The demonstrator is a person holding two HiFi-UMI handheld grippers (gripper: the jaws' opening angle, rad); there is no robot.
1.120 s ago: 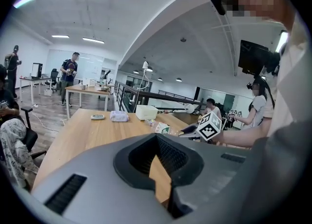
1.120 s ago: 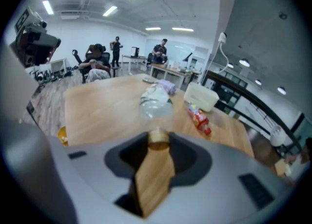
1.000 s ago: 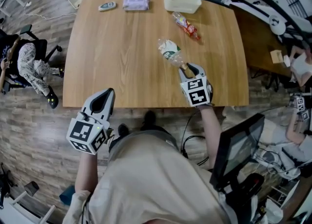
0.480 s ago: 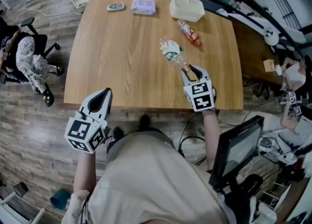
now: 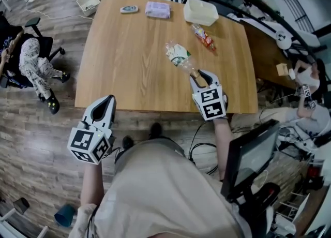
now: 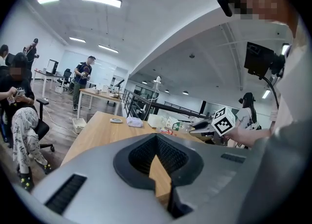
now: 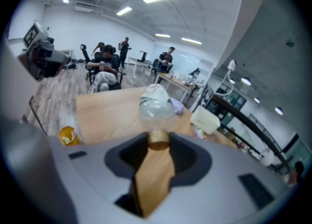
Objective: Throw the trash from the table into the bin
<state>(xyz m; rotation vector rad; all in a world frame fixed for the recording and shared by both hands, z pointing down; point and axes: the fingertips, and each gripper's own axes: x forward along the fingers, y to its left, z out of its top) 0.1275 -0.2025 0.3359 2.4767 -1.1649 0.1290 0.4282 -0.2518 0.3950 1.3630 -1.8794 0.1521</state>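
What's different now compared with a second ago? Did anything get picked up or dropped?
The right gripper, jaws still closed on the neck of the clear bottle, seems to have raised it slightly off the table. The left gripper, shut and empty, drifted a little leftward along the near edge. Nothing was newly grabbed or released. The white tub and the red-labelled bottle stayed put.

From here the surface [image 5: 129,61] reads as pale matt wood with fine grain. The bottle [image 5: 179,56] is clear, crumpled, glossy plastic. The left tool [image 5: 108,100] and the right tool [image 5: 199,75] have smooth matt grey plastic shells and black ribbed pads [image 6: 170,156]. The floor [image 5: 41,133] is grey-brown planks with a faint sheen.
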